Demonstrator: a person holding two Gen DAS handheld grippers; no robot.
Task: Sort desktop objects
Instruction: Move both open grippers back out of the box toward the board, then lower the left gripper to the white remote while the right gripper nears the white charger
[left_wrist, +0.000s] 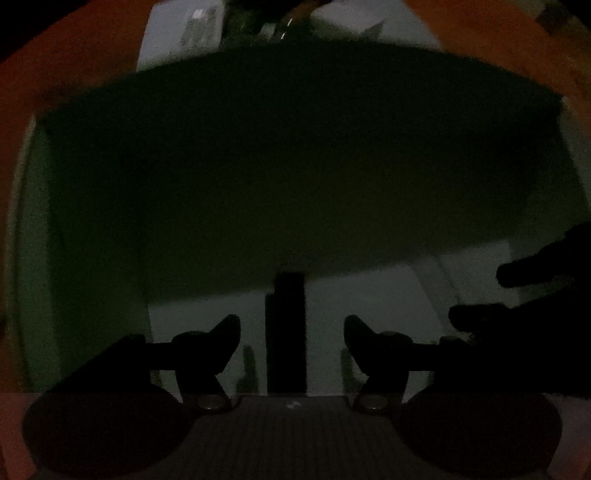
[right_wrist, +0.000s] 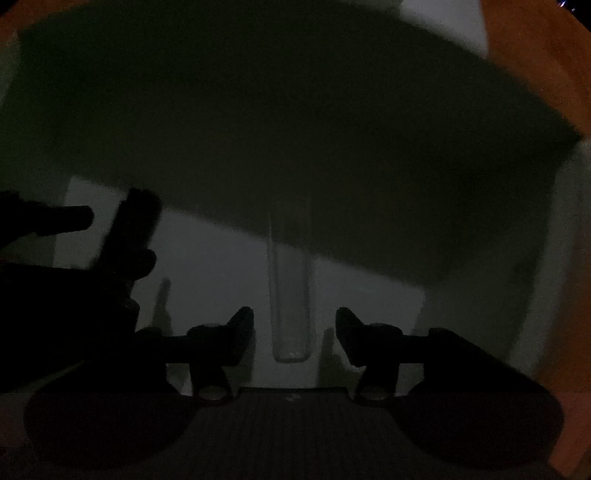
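A large white bin (left_wrist: 369, 295) fills both dim views, its far inner wall deep in shadow, with orange-brown table (left_wrist: 92, 55) around it. On its pale floor a dark, slim rectangular bar (left_wrist: 286, 332) lies lengthwise between the left gripper (left_wrist: 291, 332) fingers, untouched, jaws apart. A clear, round-ended tube (right_wrist: 290, 314) lies between the right gripper (right_wrist: 294, 325) fingers, jaws likewise parted, free.

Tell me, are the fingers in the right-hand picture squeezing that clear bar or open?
Open. The right gripper has its fingers standing clear on both sides of the clear bar, which lies on the white surface.
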